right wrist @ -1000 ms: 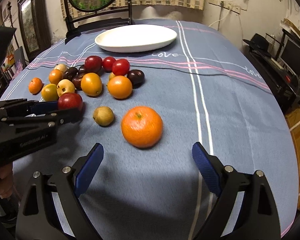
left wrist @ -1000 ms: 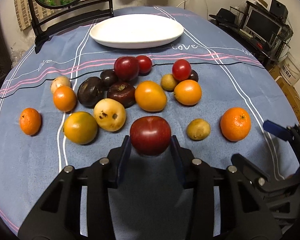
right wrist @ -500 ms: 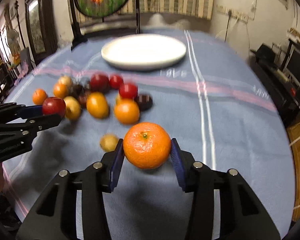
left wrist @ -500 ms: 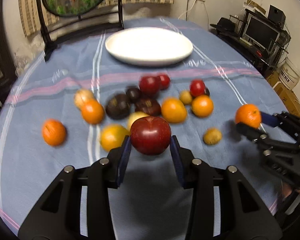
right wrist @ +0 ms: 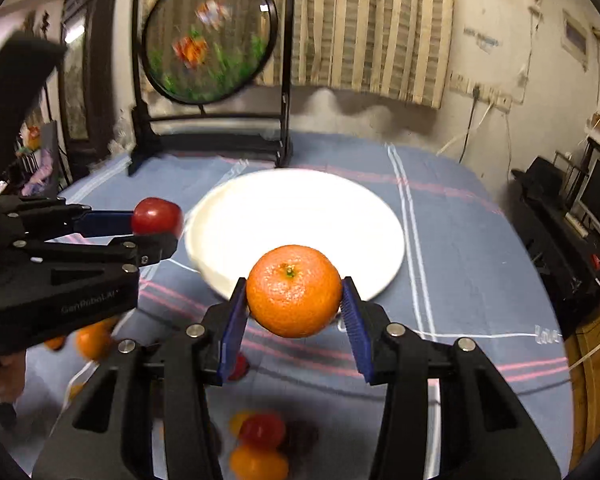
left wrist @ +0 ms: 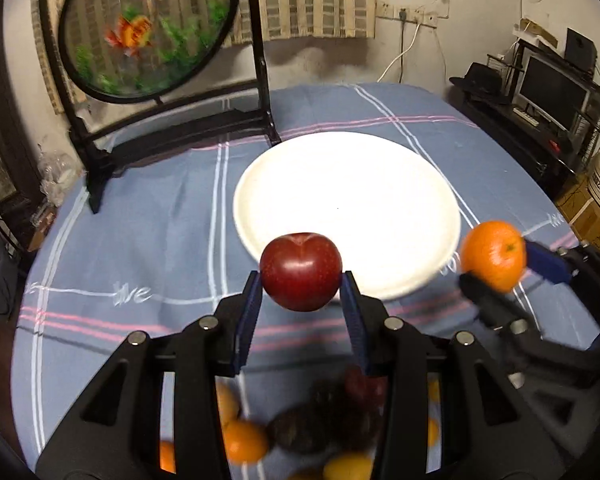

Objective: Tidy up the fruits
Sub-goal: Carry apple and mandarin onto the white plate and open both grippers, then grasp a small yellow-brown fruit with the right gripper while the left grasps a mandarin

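Observation:
My left gripper [left wrist: 300,292] is shut on a dark red apple [left wrist: 301,272], held in the air over the near rim of the white plate [left wrist: 340,184]. My right gripper [right wrist: 294,300] is shut on an orange [right wrist: 294,291], also raised at the plate's [right wrist: 300,216] near edge. Each gripper shows in the other's view: the orange [left wrist: 493,255] at the right, the apple [right wrist: 156,216] at the left. The plate holds nothing. Several loose fruits [left wrist: 312,424] lie blurred on the cloth below the grippers.
A blue striped tablecloth [left wrist: 148,248] covers the round table. A round painted screen on a black stand [left wrist: 148,28] rises at the table's far edge behind the plate. Shelves with a monitor [left wrist: 552,88] stand at the right, off the table.
My right gripper closed on the orange and lifted it. Both grippers rose and travelled away from the fruit pile to the plate's near edge, each carrying its fruit.

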`<control>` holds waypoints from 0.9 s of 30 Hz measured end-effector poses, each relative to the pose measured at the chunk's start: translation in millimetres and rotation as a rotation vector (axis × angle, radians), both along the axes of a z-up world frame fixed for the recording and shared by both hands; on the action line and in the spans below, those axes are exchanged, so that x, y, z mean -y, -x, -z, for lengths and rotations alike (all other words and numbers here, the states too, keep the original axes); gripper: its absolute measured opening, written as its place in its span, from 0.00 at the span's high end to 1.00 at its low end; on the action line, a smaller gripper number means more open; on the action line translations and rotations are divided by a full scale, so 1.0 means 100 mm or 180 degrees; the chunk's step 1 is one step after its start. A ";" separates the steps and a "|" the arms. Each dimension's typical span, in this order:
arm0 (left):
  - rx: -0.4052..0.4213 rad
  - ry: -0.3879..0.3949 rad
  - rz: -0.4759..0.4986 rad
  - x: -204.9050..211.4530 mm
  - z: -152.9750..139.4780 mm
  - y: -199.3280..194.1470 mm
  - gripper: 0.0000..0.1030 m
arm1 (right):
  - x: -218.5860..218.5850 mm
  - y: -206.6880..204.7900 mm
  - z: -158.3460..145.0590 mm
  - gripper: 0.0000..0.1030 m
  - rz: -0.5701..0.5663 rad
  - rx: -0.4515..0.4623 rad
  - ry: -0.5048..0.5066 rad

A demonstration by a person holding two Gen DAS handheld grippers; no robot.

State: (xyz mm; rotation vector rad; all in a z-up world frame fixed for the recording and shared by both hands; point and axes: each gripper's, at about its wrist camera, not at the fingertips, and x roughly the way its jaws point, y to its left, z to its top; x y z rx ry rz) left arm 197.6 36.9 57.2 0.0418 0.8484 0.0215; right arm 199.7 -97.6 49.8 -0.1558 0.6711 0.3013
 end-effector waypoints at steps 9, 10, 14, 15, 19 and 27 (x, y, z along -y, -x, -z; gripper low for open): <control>-0.0265 0.0153 0.0050 -0.03 0.38 -0.62 0.58 | -0.20 -0.66 0.38 0.55 0.0006 -0.0362 0.0283; -0.0276 0.0184 0.0057 -0.03 0.39 -0.64 0.55 | -0.22 -0.68 0.42 0.52 -0.0037 -0.0419 0.0321; -0.0111 0.0062 0.0078 0.00 0.32 -0.60 0.32 | -0.23 -0.63 0.42 0.40 -0.0034 -0.0366 0.0370; -0.0093 0.0063 0.0104 0.00 0.29 -0.57 0.30 | -0.21 -0.61 0.40 0.40 -0.0025 -0.0355 0.0331; 0.0007 0.0050 0.0067 -0.06 0.15 -0.33 0.22 | -0.08 -0.43 0.31 0.40 0.0039 -0.0348 0.0221; 0.0154 -0.0040 -0.0051 -0.37 0.08 0.54 0.10 | 0.23 0.29 0.23 0.39 0.0005 -0.0381 -0.0026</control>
